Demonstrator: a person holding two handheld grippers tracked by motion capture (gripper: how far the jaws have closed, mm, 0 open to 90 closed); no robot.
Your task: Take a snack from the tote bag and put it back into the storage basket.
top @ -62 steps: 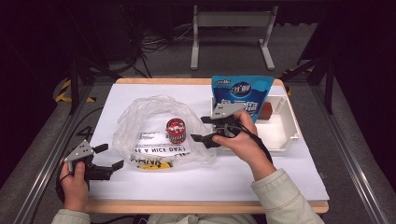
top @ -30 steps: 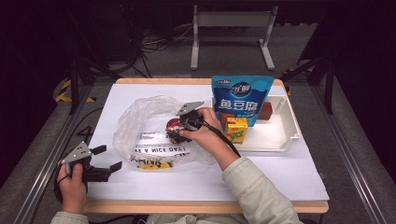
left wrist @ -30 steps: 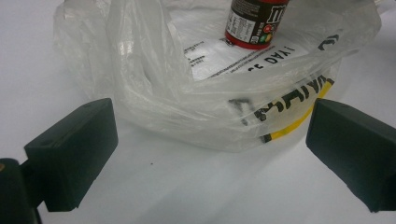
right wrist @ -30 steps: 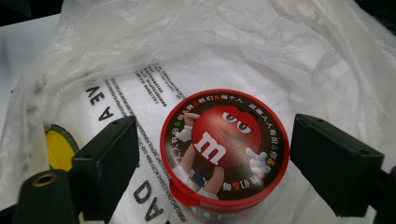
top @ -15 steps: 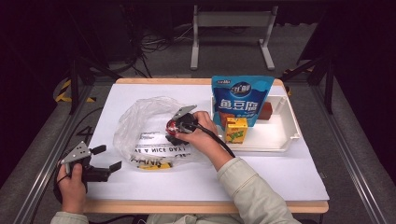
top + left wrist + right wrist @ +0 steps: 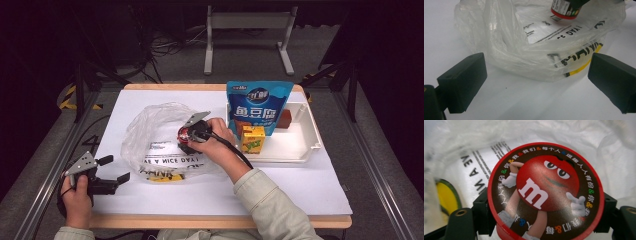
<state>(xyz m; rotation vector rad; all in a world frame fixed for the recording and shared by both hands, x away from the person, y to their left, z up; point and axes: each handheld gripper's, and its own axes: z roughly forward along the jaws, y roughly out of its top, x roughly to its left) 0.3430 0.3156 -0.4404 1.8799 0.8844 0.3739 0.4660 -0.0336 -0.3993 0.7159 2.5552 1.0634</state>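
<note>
The red candy tub point(image 6: 186, 136) stands on the clear plastic bag point(image 6: 150, 145) at centre frame of the high view; the right claw point(image 6: 192, 136) straddles it, its jaws having just been closing, pads beside the lid in the right gripper view, so the grasp seems nearly made; the lift looks still to come; the left claw point(image 6: 114, 169), jaws wide and holding nothing, waits at lower left by the bag's edge on the counter point(image 6: 300, 185).
</note>
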